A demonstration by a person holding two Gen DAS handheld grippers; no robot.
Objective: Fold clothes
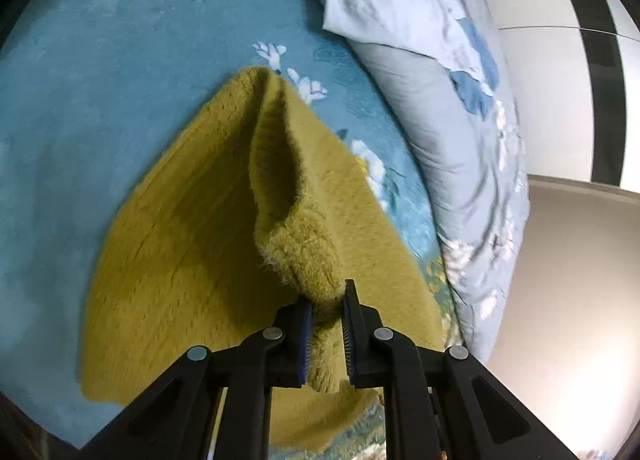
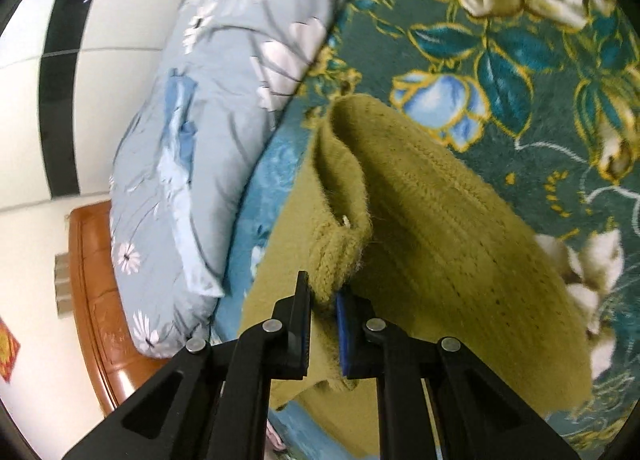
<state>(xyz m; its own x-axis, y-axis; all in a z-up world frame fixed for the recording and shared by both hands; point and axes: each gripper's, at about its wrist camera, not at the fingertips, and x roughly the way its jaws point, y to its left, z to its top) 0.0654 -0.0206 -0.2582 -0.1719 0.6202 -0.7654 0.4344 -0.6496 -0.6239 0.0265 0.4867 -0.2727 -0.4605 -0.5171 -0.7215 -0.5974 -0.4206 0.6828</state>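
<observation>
Here, one bed surface, its teal blanket (image 1: pixel 100 99) plain in the left wrist view and flower-patterned in the right, serves as the broad flat support on which folding is done; one rolled grey-blue floral quilt (image 1: pixel 452 111) lies along the blanket's edge, apparently pushed aside to free working room; one wooden bed frame (image 2: pixel 92 284) shows beyond the quilt. One mustard knitted garment (image 1: pixel 192 260), the task's thing, lies mostly on the blanket with two parts of its fuzzy edge drawn up off the surface. Two grippers hold it: the left gripper (image 1: pixel 325 334) stands narrow, its pads clamped on a bunched ribbed part of the edge; the right gripper (image 2: pixel 323 334) likewise stands narrow, pinching a second ribbed part; paired holds probably keep the edge taut and level so that it can be carried over as one fold; no fold appears finished yet.
</observation>
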